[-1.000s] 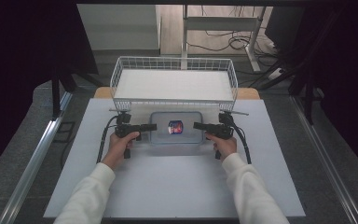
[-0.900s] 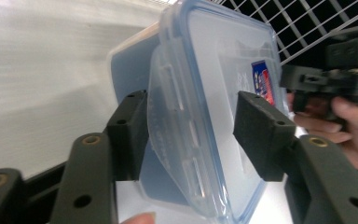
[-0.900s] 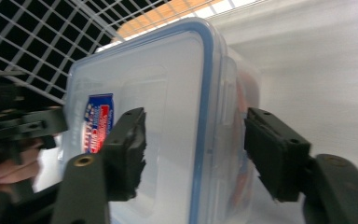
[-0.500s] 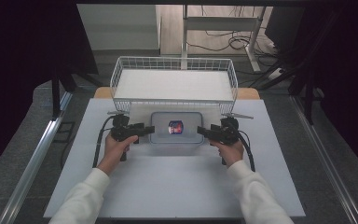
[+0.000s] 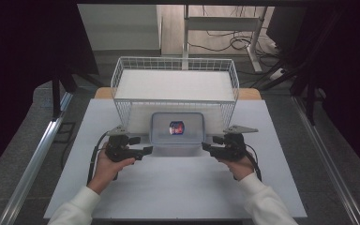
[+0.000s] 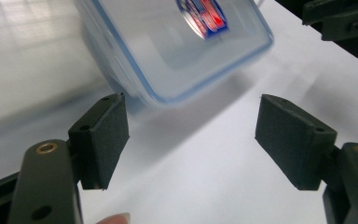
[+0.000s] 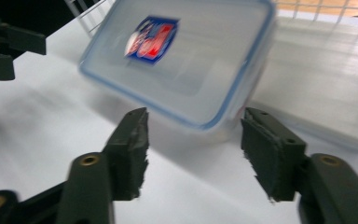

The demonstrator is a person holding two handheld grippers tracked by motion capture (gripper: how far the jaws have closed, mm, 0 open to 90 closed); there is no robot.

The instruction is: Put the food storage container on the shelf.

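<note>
Now both sets of tongs, left gripper and right gripper, are held spread and empty beside the lidded box, which is set down against the wire basket, apparently released; the right jaws have just been narrowing.

high view overhead, forward-down; gripper views close, sharing container.

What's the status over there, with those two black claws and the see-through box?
Left gripper open, right gripper open, both clear of the clear plastic lidded box with blue rim. Box flat on white table, against white wire basket. Nothing in the way.
</note>
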